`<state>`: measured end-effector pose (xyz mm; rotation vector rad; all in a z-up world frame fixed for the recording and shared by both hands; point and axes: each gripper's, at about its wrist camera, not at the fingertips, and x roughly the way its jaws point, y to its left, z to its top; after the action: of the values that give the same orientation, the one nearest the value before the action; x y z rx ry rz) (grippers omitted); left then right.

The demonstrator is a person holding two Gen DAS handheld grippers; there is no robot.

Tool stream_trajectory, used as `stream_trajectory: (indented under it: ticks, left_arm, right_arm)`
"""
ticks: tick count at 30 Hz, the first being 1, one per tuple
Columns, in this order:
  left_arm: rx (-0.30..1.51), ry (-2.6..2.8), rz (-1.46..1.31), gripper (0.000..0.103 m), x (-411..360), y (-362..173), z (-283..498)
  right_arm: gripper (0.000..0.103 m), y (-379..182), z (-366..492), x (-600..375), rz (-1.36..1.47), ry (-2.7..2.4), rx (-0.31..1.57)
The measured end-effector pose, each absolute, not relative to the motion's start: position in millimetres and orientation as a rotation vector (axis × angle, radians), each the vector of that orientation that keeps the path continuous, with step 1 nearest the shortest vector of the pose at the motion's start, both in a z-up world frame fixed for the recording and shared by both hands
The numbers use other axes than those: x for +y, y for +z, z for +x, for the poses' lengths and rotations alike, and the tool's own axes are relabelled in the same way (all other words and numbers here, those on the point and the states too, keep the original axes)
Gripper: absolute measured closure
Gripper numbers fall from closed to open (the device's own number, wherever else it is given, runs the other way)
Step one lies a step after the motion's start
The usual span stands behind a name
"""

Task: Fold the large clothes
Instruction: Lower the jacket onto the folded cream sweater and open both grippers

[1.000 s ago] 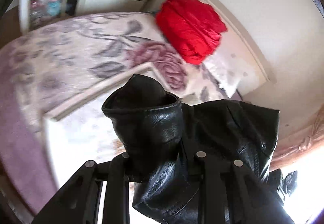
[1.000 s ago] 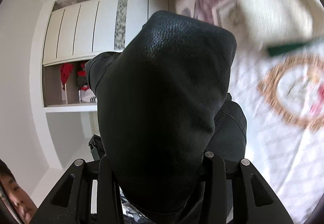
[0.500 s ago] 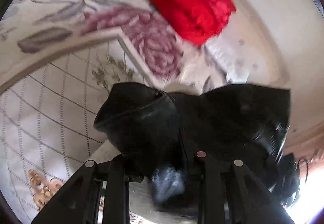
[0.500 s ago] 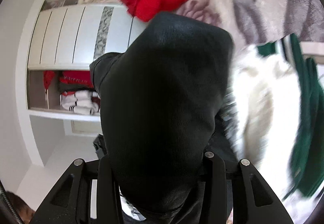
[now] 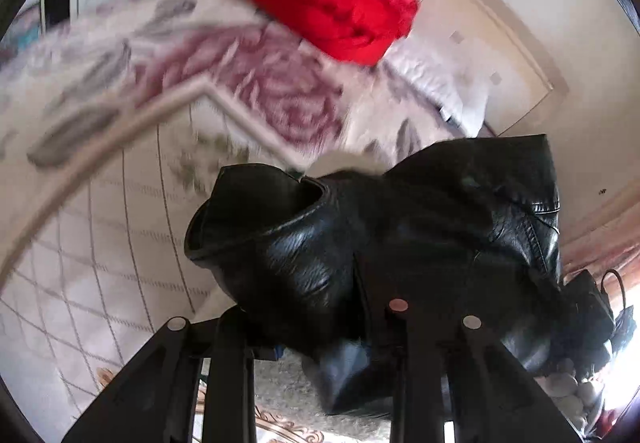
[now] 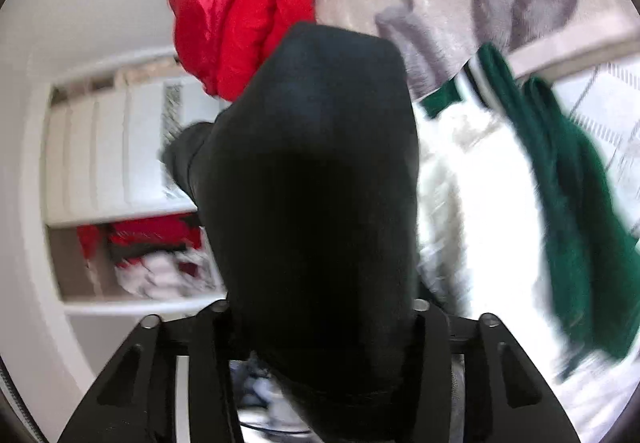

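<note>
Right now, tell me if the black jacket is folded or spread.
Neither: the jacket hangs bunched, gripped by both grippers.

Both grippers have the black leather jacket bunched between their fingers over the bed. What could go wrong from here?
1. The black leather jacket fills both views, so each gripper, left and right, may set it down blind.
2. The green and white garment lies right beside it and could get trapped under the fold.
3. Glossy leather bunched thick between the fingers might slip out.
</note>
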<state>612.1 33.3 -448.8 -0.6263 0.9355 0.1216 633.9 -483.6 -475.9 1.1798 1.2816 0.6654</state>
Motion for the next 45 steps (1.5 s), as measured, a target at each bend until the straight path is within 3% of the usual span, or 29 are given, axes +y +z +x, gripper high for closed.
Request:
stream_trajectory:
  ticks: [9,14,19,22,24,25,27,28,38,45]
  left_arm:
    - [0.781,0.103,-0.671,0.080,69,-372,579]
    - [0.917,0.150,-0.632,0.080,56,-435,603]
    - [1.003,0.184,-0.547,0.077,33,-498,609]
    - [1.011,0.190,-0.521,0.074,31,-495,609]
    - [1.026,0.177,-0.527,0.072,34,-491,609]
    - [1.025,0.174,-0.526,0.066,35,-486,608]
    - [1.026,0.173,-0.513,0.026,35,-478,604]
    - [1.020,0.171,-0.502,0.001,35,-474,603]
    - [0.926,0.228,-0.184,0.000,23,-419,568]
    - [0.932,0.180,-0.062,0.000,20,-368,500]
  right_arm:
    - [0.059,-432,610,-454,1.314,0.851,1.246]
    - [0.058,-491,634,-455,1.327,0.796,1.378]
    - [0.045,-542,644,-471,1.270,0.646,1.459]
    - [0.031,-528,648,-463,1.152,0.654,1.482]
    - [0.027,-512,651,-456,1.032,0.626,1.503]
    - [0.021,-503,651,-453,0.960,0.604,1.508]
    - [0.012,-482,645,-445,0.789,0.553,1.485]
    - [0.011,-469,641,-439,0.703,0.520,1.461]
    - [0.003,-386,550,-392,0.044,0.010,1.159]
    - [0.001,-330,464,-346,-0.111,-0.190,1.029]
